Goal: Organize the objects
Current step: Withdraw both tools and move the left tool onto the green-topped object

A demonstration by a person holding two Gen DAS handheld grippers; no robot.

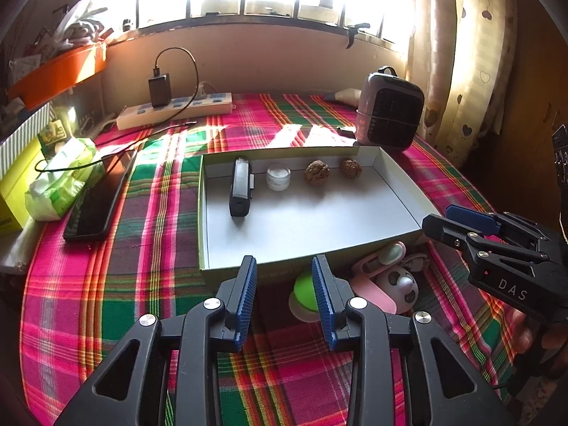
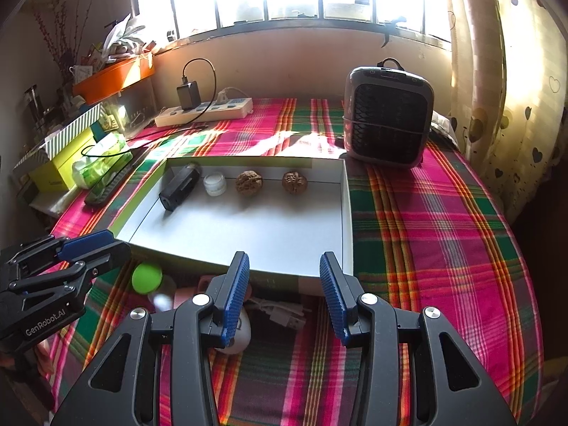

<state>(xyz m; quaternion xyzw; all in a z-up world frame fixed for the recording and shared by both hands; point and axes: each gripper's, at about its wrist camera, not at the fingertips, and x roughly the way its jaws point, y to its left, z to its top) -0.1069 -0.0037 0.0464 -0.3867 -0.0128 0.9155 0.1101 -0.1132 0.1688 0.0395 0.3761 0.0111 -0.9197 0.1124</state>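
I have both tools hovering over the near edge of the tabletop, each with its jaws standing apart and nothing between the pads. The left tool (image 1: 284, 298) points toward the near wall of the white box (image 1: 397, 191), and the right tool (image 2: 284, 294) sits just right of it, over a white cable (image 2: 280, 314).

By my reading the job is about half done. Four things already stand in a row along the far wall of the box: a black device (image 1: 240, 186) at the left, then a small white jar (image 1: 278, 176), then two walnuts (image 1: 317, 173) (the second walnut (image 1: 350, 168) is nearest the right wall). The rest of the box floor is bare.

What is left lies outside, against the near wall of the box: a green-and-white ball-shaped thing (image 1: 305, 294), a pink handheld fan (image 1: 376, 277) with a panda-faced piece beside it, and the cable. I judge the green one the likeliest next pick for the left tool, since it lies just right of its jaws.

The surface is a pink, green and orange plaid cloth (image 2: 426, 234). Farther back sit a power strip (image 1: 174, 110) with a black charger plugged in, a small heater (image 2: 388, 117) at the right, a dark phone (image 1: 99, 198) and a tissue pack at the left. A bright barred window and a heart-print curtain close off the far side.
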